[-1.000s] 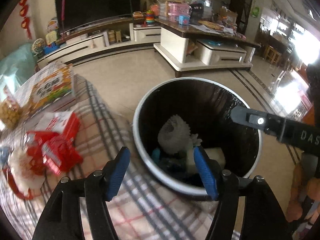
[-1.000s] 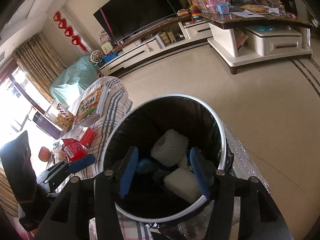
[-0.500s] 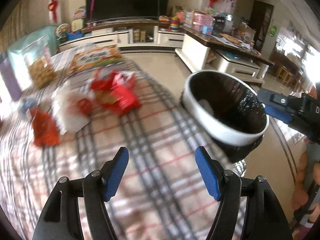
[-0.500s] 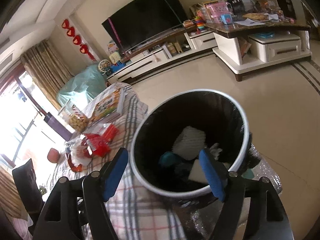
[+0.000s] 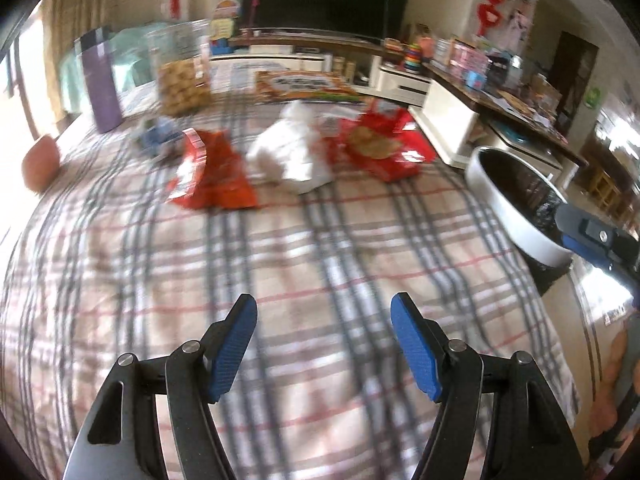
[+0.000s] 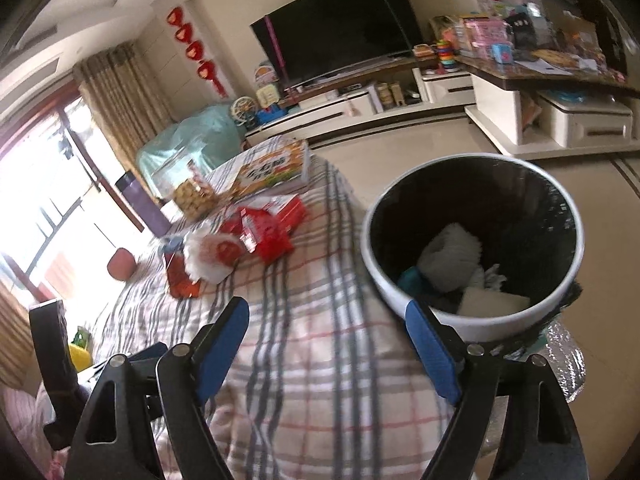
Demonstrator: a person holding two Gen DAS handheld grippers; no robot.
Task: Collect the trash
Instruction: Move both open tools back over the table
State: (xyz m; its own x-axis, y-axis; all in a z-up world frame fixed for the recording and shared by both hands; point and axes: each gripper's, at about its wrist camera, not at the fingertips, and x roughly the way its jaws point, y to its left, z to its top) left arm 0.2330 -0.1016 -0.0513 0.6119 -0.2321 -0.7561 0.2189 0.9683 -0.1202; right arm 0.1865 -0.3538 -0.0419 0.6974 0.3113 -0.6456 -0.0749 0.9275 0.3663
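left gripper (image 5: 324, 344): black two-finger frame, blue ribbed pads (image 5: 234, 350), jaws apart, nothing between them, angled downward
right gripper (image 6: 328, 350): same black frame with blue pads (image 6: 432, 354), jaws opening, wider than left, nothing between them, angled downward
cross-view: right gripper's tip shows at right edge of left wrist view

Round white trash bin (image 6: 472, 320) with black liner, upright just off the desk's right edge, crumpled white and teal scraps inside — red snack wrappers (image 5: 384, 148), a white crumpled bag (image 5: 294, 156), an orange-red packet (image 5: 212, 172) strewn near the desk's far edge
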